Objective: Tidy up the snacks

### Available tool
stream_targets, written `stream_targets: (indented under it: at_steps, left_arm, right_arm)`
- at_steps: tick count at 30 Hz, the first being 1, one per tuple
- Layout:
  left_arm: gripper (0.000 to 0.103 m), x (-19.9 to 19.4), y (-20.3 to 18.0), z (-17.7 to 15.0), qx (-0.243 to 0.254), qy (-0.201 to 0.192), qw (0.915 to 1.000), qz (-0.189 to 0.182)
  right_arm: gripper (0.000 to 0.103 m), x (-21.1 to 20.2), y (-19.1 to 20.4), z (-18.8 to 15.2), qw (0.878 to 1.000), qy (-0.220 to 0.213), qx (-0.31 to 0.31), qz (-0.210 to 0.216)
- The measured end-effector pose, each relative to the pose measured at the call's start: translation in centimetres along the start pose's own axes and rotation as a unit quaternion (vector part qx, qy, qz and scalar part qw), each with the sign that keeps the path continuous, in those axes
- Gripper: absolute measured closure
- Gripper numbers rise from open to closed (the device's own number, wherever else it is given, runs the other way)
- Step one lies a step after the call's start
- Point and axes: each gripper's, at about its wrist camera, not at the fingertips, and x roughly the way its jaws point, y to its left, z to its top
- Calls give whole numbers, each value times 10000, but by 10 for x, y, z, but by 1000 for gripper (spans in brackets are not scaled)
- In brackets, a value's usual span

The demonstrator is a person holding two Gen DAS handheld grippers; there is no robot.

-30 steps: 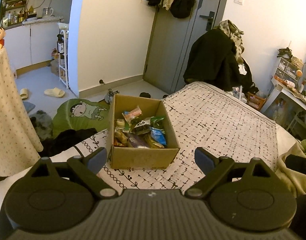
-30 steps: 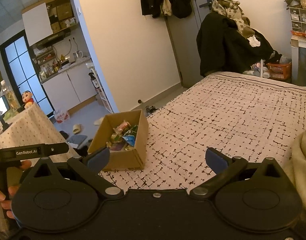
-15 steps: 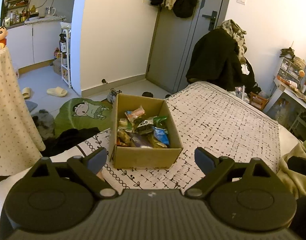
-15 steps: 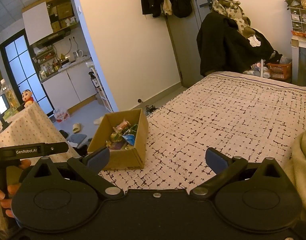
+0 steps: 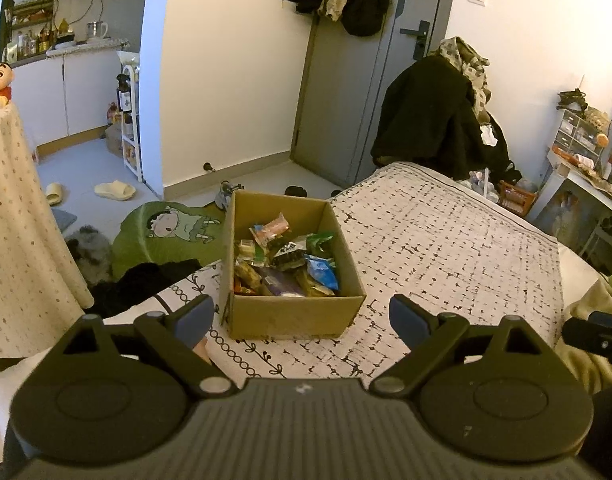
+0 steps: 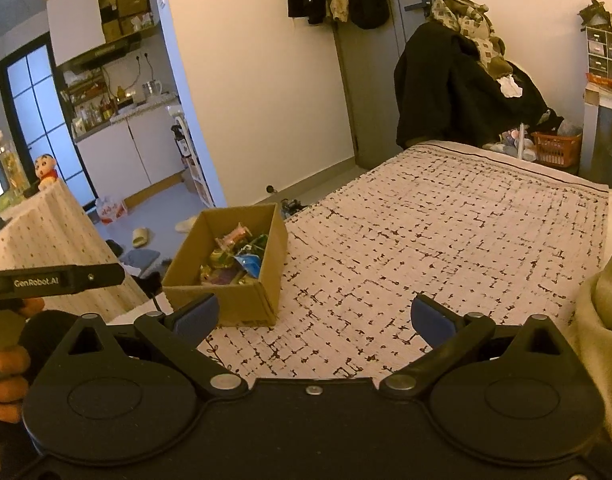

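An open cardboard box (image 5: 294,314) sits near the left edge of a bed, filled with several colourful snack packets (image 5: 286,258). My left gripper (image 5: 300,316) is open and empty, held just in front of the box, its fingers either side of the box's near wall. In the right wrist view the box (image 6: 234,304) is ahead to the left with the snack packets (image 6: 236,254) inside. My right gripper (image 6: 313,318) is open and empty above the bedspread, right of the box.
The patterned bedspread (image 5: 445,248) stretches right and away from the box. A table with a dotted cloth (image 5: 14,220) stands at left. Dark clothes (image 5: 433,116) hang past the bed's far end. A green cushion (image 5: 166,232) lies on the floor.
My left gripper has drifted slightly, so the box sits a little lower and more central in its view. The right gripper has barely moved. Both stay open.
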Motion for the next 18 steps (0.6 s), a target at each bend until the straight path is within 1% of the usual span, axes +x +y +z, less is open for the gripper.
stream_targets:
  at_steps: [7,13,18]
  left_arm:
    - [10,-1,-7,-2,93,18,9999,-65]
    - [10,-5,-9,-5,184,2,9995,-244]
    - [10,-3,-13,-9,388,81,9991,-177]
  right_arm:
    - [0,2,8,-1,9995,46,-258,-148]
    - [0,4,5,-2,9997,84,-191,-142]
    - [0,3,4,-2,9997,77,-175,-120]
